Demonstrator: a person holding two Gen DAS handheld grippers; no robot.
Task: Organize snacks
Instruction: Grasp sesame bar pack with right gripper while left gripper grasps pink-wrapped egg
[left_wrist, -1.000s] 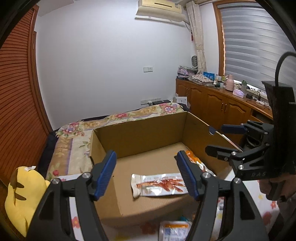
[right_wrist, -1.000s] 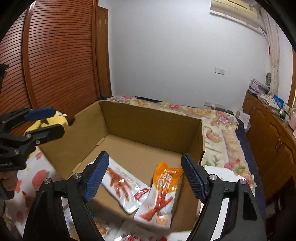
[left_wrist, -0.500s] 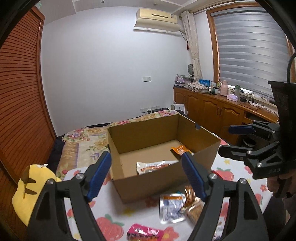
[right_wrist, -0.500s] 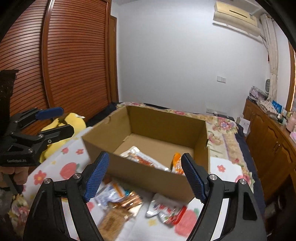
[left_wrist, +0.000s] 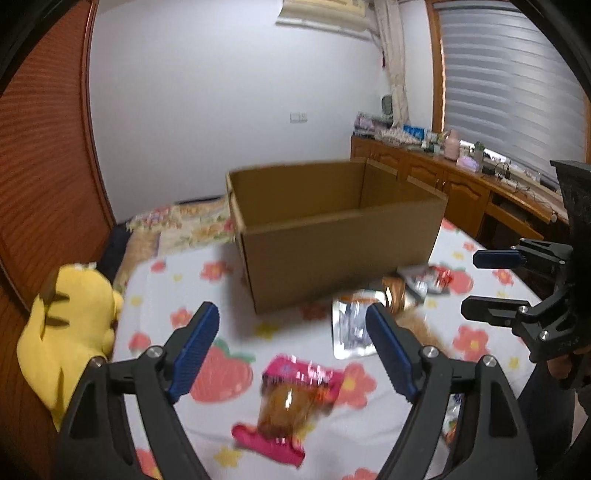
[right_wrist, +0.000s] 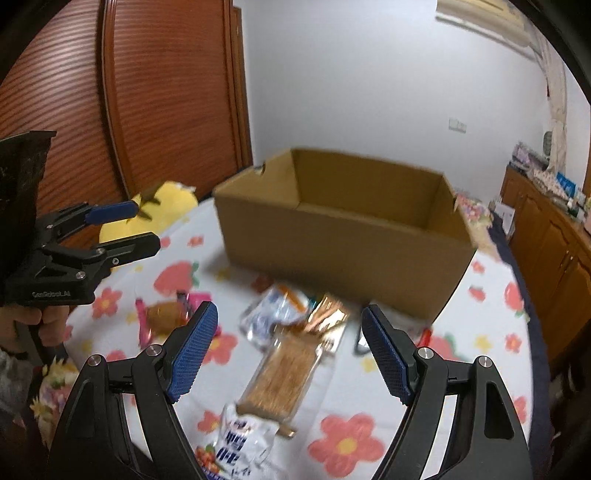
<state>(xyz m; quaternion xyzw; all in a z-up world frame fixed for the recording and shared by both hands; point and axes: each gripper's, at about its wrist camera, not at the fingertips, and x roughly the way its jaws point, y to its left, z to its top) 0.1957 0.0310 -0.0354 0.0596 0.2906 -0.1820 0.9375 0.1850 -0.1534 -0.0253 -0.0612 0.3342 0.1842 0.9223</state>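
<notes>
Snacks everywhere on the worktop (left_wrist: 229, 347) before the cardboard box (left_wrist: 332, 236). Left hand-held gripper (left_wrist: 291, 349), jaws opening and empty, hovers nearest the pink pack (left_wrist: 291, 402), lengthwise ahead. Right hand-held gripper (right_wrist: 288, 349) gapes over the cracker pack (right_wrist: 288, 380).

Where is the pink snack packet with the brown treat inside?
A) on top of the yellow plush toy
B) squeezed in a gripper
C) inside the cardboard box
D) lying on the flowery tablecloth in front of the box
D: the pink snack packet lies flat on the flowery tablecloth, on the near side of the cardboard box, with no blue pad touching it.
</notes>
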